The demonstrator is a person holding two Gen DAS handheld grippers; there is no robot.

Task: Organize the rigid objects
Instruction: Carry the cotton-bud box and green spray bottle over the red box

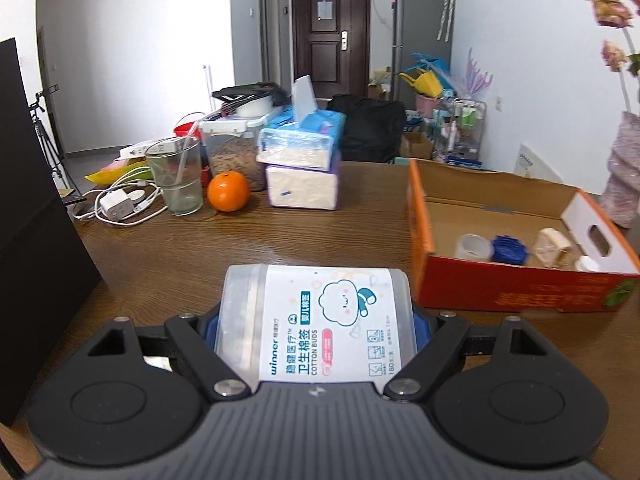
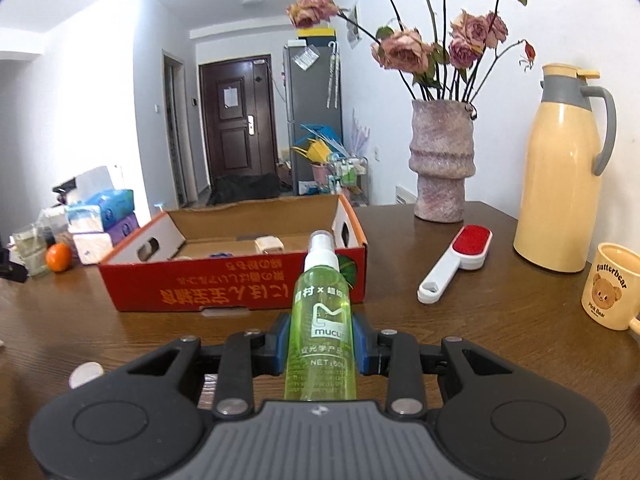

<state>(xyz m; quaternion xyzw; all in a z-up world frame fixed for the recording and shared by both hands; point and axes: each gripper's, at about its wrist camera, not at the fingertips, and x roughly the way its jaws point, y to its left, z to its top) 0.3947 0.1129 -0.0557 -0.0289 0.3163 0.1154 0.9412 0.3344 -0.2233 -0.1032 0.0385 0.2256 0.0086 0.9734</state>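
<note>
My left gripper [image 1: 316,332] is shut on a clear cotton buds box [image 1: 316,320] with a white label, held above the wooden table, left of the red cardboard box [image 1: 516,292]. That box holds a white tape roll [image 1: 474,247], a blue round piece [image 1: 509,249], a small cream clock [image 1: 554,246] and a white cap. My right gripper [image 2: 320,346] is shut on a green spray bottle [image 2: 321,320], upright, in front of the same red box [image 2: 224,284].
A glass [image 1: 176,180], an orange [image 1: 228,191], chargers with cables [image 1: 116,204] and stacked tissue packs [image 1: 302,168] stand at the table's back left. A lint brush [image 2: 456,262], vase with roses [image 2: 440,164], cream thermos [image 2: 560,172] and bear mug [image 2: 610,286] stand on the right.
</note>
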